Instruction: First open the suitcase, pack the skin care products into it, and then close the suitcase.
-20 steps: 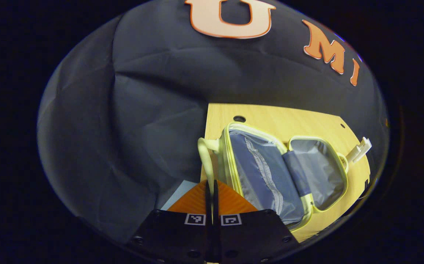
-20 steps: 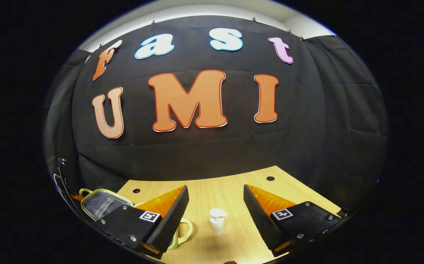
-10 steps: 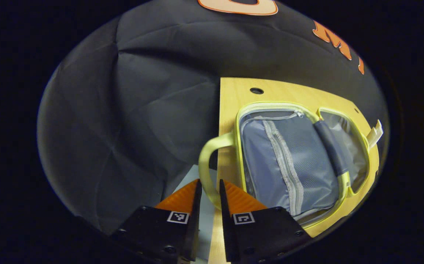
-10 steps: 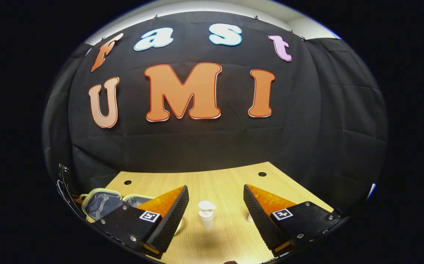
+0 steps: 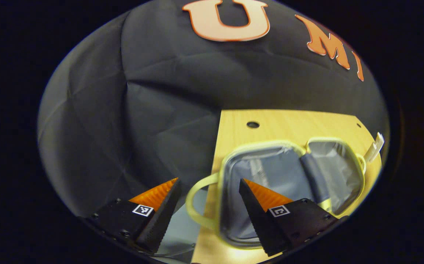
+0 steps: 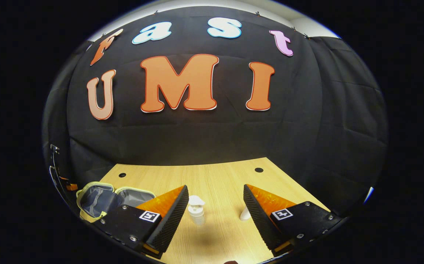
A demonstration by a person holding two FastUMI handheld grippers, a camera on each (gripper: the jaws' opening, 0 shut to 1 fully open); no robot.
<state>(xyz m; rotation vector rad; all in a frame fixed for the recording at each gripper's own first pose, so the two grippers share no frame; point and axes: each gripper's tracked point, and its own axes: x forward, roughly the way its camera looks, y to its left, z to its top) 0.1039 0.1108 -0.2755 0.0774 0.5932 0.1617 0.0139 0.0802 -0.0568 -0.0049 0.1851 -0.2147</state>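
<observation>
The small suitcase lies open on the wooden table, with a yellow-green rim and grey-blue lining in both halves. Its looped handle hangs over the table's left edge, between the fingers of my left gripper, which is open and touches nothing. A white bottle lies beyond the far half. My right gripper is open above the table. A white pump bottle stands just inside its left finger, and a second white item sits by its right finger. In the right gripper view the suitcase is at the far left.
The table has round holes near its back corners and ends close to the black cloth wall. A pale floor patch lies below the table's left edge.
My left gripper went from shut by the suitcase handle to wide open and pulled back a little. In the right gripper view the pump bottle slid left and a second white item appeared.
</observation>
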